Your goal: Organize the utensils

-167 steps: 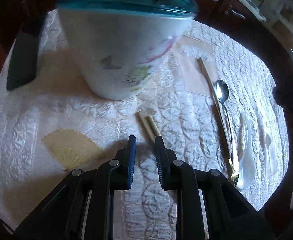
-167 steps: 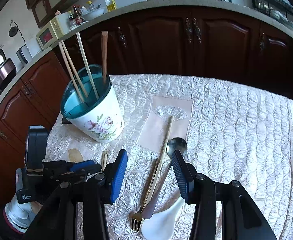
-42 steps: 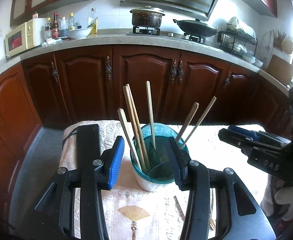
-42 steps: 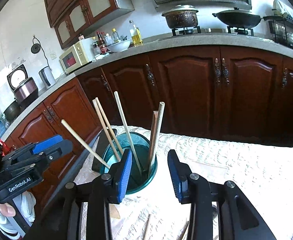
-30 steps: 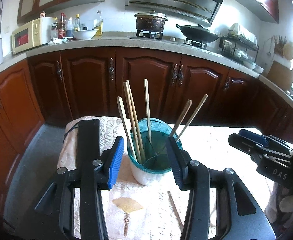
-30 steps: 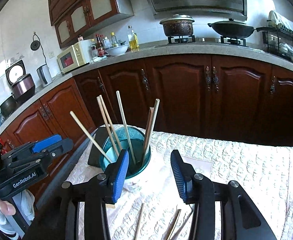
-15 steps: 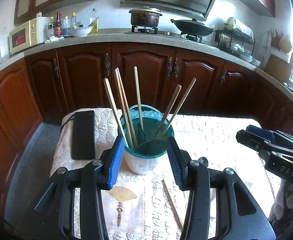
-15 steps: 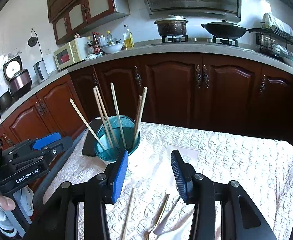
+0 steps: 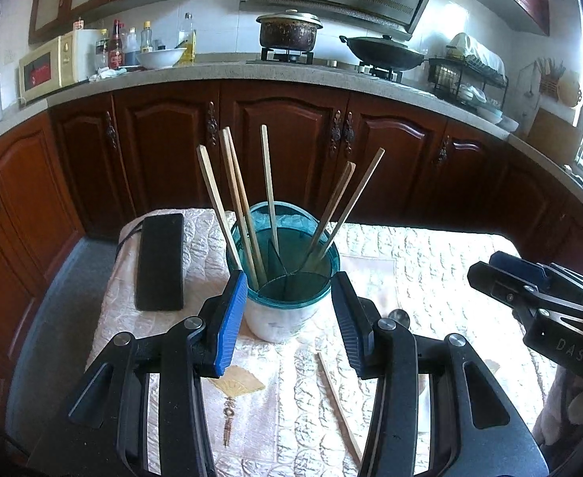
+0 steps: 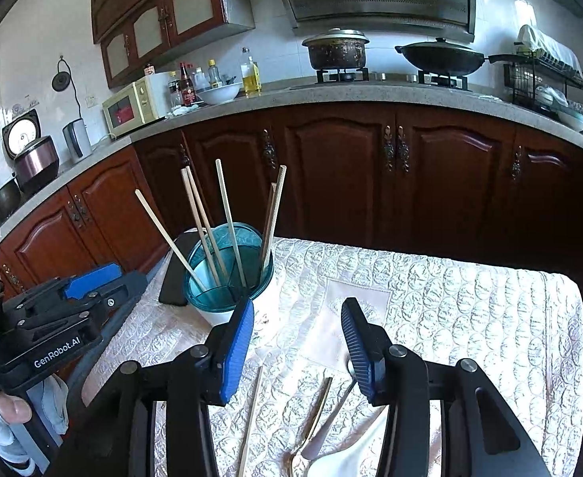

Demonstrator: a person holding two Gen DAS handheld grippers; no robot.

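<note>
A white flowered utensil holder with a teal rim [image 9: 279, 318] stands on the quilted table and holds several wooden chopsticks [image 9: 269, 183]. My left gripper [image 9: 289, 310] is open just in front of it, with nothing between its fingers. My right gripper [image 10: 297, 342] is also open and empty, to the right of the holder [image 10: 215, 314]. On the cloth below it lie a loose chopstick [image 10: 251, 417], a gold fork [image 10: 311, 425], a metal spoon [image 10: 333, 413] and a white ceramic spoon [image 10: 343, 459]. The loose chopstick [image 9: 339, 401] and the spoon's bowl [image 9: 399, 315] also show in the left wrist view.
A flat black device [image 9: 160, 262] lies left of the holder near the table's left edge. Dark wood cabinets [image 10: 370, 183] and a counter with a pot and a wok stand behind the table. Each gripper shows in the other's view: right [image 9: 486, 274], left [image 10: 124, 282].
Both grippers have drawn back slightly from the holder, so more of the table shows. Several seconds ago the left gripper was low over two chopsticks on the cloth; now it is raised, facing the holder.
</note>
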